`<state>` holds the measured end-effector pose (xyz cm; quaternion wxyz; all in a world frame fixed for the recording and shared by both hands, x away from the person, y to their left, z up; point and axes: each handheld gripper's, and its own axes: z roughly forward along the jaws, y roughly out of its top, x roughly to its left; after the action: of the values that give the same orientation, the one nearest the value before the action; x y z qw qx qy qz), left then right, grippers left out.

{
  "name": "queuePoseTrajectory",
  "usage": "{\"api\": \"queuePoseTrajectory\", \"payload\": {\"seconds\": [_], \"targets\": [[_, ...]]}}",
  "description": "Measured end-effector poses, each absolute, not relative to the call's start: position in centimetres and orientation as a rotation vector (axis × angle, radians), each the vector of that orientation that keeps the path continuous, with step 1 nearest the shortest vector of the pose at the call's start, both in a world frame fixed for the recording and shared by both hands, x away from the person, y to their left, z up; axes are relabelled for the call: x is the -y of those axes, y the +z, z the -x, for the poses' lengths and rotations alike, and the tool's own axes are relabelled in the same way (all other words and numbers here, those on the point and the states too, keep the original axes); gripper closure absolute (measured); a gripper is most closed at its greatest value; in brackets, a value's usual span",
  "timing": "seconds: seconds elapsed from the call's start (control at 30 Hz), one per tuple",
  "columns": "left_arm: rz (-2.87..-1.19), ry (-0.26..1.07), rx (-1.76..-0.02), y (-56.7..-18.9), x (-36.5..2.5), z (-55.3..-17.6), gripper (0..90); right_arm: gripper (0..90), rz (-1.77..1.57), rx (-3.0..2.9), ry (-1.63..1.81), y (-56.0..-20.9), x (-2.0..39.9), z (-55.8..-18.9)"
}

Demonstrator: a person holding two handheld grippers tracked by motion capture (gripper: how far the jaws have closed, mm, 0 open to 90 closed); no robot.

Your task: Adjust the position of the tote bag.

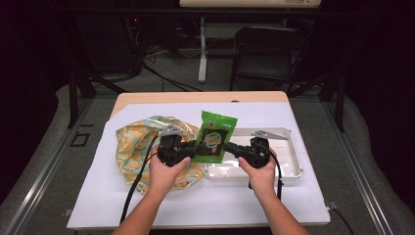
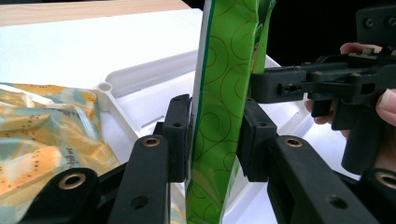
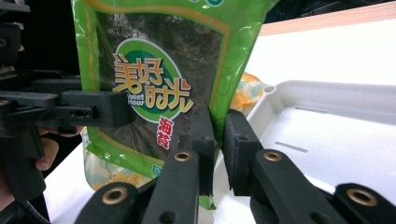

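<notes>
A green seaweed snack packet (image 1: 214,136) with a dark window and a round logo hangs upright above the table, held from both sides. My left gripper (image 1: 197,146) is shut on its left edge; in the left gripper view the jaws clamp the packet (image 2: 219,93) edge-on around my left gripper's own midpoint (image 2: 217,136). My right gripper (image 1: 228,146) is shut on the packet's right edge, and the right gripper view shows the printed front of the packet (image 3: 154,79) pinched near its lower corner by my right gripper (image 3: 219,140).
A white plastic tray (image 1: 291,169) lies on the white table cover below and right of the packet. A crumpled yellow and teal patterned bag (image 1: 131,147) lies to the left under my left hand. A black chair (image 1: 266,49) stands beyond the table.
</notes>
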<state>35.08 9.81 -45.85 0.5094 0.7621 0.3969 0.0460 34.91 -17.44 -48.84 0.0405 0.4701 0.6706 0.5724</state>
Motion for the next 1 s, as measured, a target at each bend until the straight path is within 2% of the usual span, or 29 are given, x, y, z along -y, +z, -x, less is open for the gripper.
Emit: {"api": "queuePoseTrajectory", "payload": {"seconds": [0.27,1.0], "targets": [[-1.844,0.097,-0.962,-46.3,-9.59,-35.11,67.1,88.3,-1.437,-2.042,1.753,-48.74,17.74,-34.86],[-1.816,0.167,-0.95,-46.18,-9.62,-34.69,65.5,89.2,-1.442,-2.035,1.756,-48.56,18.14,-34.83]]}}
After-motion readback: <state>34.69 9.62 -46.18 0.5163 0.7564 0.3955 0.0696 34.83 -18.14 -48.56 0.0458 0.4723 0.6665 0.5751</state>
